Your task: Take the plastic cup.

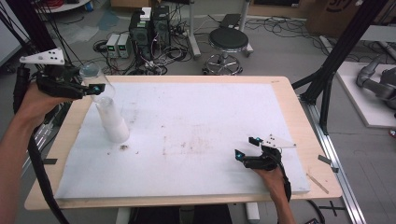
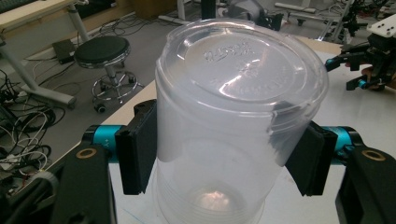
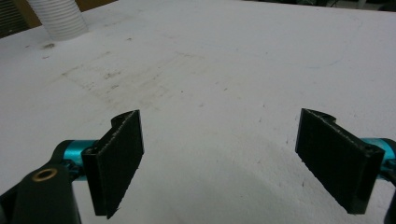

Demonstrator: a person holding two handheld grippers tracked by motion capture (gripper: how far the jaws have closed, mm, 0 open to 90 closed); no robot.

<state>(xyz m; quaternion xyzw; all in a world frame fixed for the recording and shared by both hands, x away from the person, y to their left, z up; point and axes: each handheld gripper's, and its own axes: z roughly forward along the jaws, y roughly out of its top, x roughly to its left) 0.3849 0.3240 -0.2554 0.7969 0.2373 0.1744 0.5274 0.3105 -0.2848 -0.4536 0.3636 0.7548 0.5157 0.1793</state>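
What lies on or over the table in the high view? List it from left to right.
left gripper shut on a clear cup → stack of white cups → dark crumb → right gripper, open, resting on the white table cover.

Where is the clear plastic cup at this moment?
In the high view the clear plastic cup is at the table's far-left corner, upside down, clamped in the left gripper directly above the white cup stack.
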